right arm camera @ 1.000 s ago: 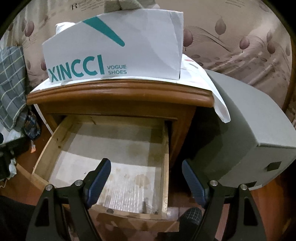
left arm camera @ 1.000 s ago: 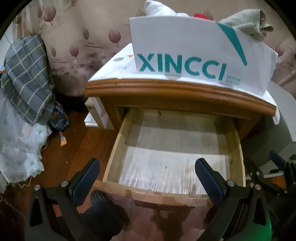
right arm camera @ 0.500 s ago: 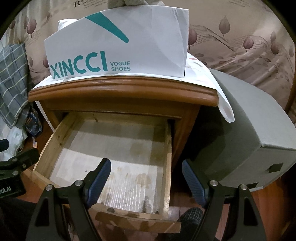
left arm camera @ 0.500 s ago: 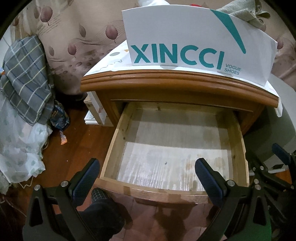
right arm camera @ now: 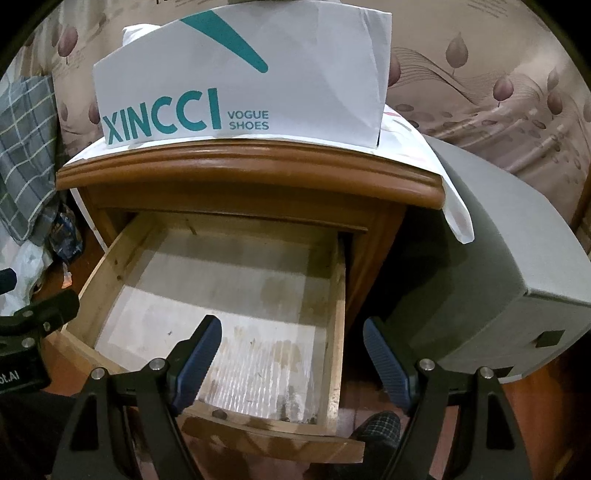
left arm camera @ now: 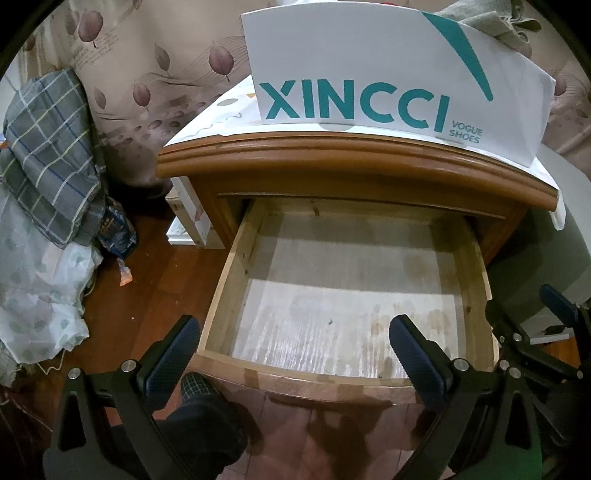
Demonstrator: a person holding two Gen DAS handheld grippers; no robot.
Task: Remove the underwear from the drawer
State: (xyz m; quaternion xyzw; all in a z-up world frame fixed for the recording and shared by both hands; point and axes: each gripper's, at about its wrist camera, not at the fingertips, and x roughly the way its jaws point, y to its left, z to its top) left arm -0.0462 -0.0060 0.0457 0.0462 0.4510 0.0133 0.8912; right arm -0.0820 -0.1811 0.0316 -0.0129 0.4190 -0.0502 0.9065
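Note:
The wooden drawer point(left arm camera: 221, 280) of the nightstand is pulled out; its stained white-lined floor point(left arm camera: 343, 314) is bare and holds no underwear. It also shows in the right wrist view point(right arm camera: 338, 295). My left gripper point(left arm camera: 295, 354) is open and empty, above the drawer's front edge. My right gripper point(right arm camera: 293, 362) is open and empty, over the drawer's front right corner. A white XINCCI shoe box point(left arm camera: 388, 74) stands on the nightstand top point(left arm camera: 332, 162), with cloth pieces point(left arm camera: 491, 22) sticking out above it; what they are is unclear.
A grey box-like unit point(right arm camera: 498, 277) stands right of the nightstand. A plaid cloth point(left arm camera: 48, 155) and a white sheet point(left arm camera: 33, 288) pile up on the left. White boxes point(left arm camera: 188, 221) sit on the wood floor. A slippered foot point(left arm camera: 199, 387) is below the drawer.
Both grippers have moved slightly closer to the nightstand, so the box and drawer look larger. Both stay open. The drawer has not moved.

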